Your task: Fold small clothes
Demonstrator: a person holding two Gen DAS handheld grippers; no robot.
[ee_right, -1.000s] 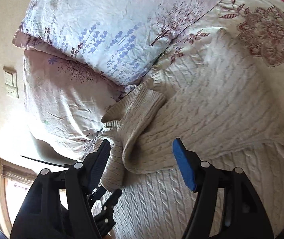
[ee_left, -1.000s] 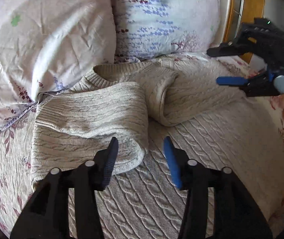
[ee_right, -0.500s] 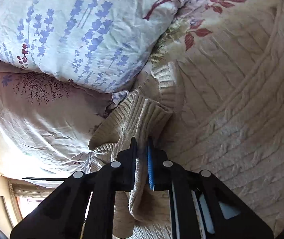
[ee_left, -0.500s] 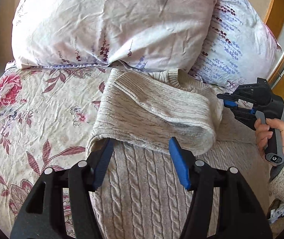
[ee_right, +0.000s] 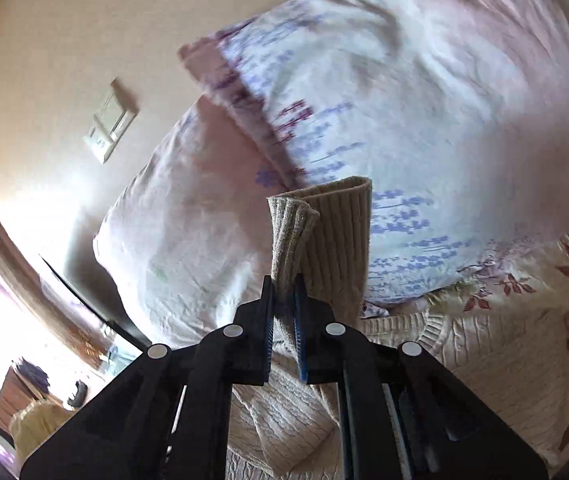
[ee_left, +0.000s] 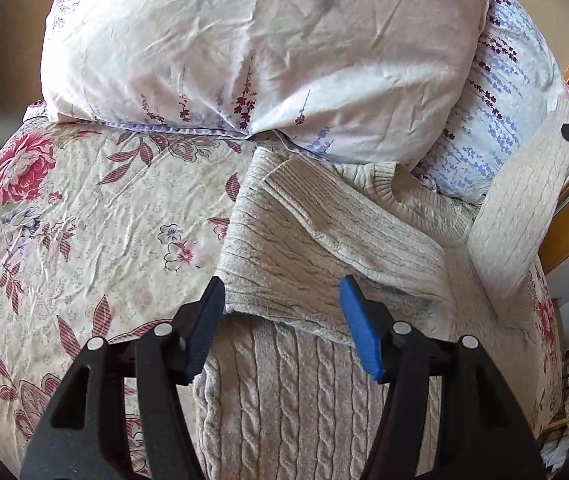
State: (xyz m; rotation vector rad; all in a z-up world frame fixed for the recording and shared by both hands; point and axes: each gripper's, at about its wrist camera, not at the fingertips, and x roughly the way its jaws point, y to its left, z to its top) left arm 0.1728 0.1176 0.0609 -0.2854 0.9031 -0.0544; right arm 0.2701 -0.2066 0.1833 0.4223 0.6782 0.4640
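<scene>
On floral bedspread [ee_left: 84, 216], below two pale flower-print pillows [ee_left: 252, 52]: beige cable-knit sweater [ee_left: 316, 400] lying flat, one sleeve [ee_left: 324, 232] folded across chest. Left gripper [ee_left: 280, 328] hovering over sweater's folded sleeve edge, jaws spread wide, nothing between them. Right gripper [ee_right: 284, 316] pinched tight on ribbed cuff of other sleeve [ee_right: 324, 232], lifted upright off bed, pillows behind. Right view blurred; wall switch plate [ee_right: 110, 128] probably beside pillows.

left wrist overhead, right low, sharing pillows [ee_left: 260, 60]

Beige wall [ee_right: 64, 40] (switch plate [ee_right: 110, 128]), sunlit window [ee_right: 0, 320]
</scene>
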